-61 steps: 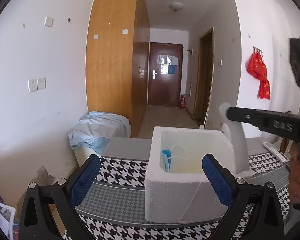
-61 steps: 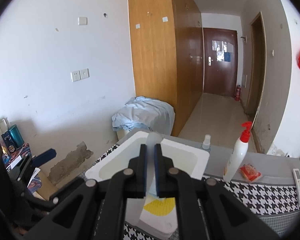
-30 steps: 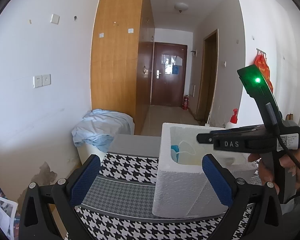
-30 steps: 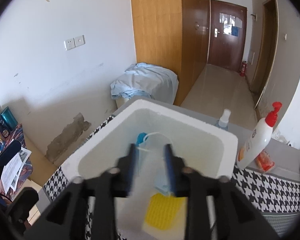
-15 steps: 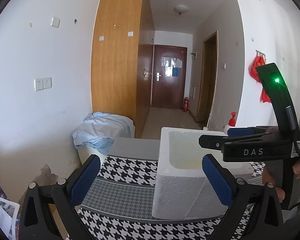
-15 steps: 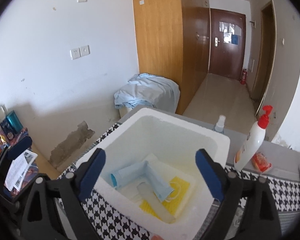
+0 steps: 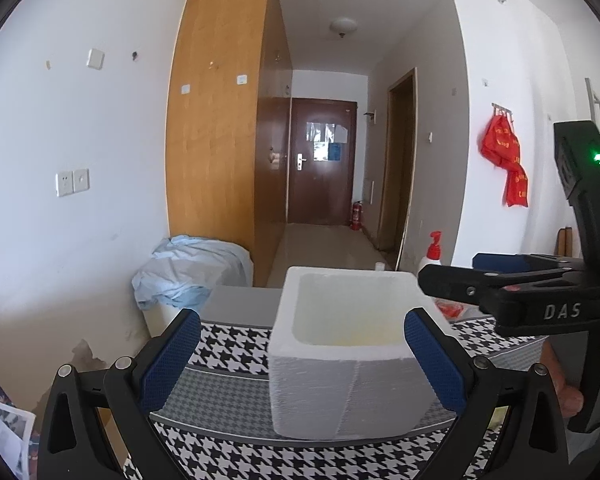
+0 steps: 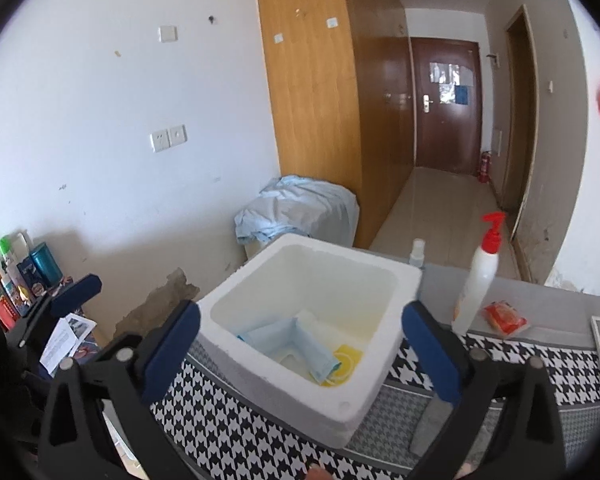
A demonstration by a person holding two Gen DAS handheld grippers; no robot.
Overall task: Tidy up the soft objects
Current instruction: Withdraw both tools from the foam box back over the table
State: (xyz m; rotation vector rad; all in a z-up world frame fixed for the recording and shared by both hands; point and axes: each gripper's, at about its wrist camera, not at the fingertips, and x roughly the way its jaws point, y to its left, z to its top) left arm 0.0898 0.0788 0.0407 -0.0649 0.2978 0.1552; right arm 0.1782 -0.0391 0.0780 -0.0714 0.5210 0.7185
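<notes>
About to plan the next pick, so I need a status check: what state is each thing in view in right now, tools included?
Left tool: open, empty.
Right tool: open, jaws just opened wide, nothing between them.
Foam box: lidless, upright on the houndstooth cloth.
Blue face mask: lying bent on the box floor.
Yellow sponge: flat in the box, partly under the mask.
Pump bottle: upright beside the box.
Far door: shut.
</notes>
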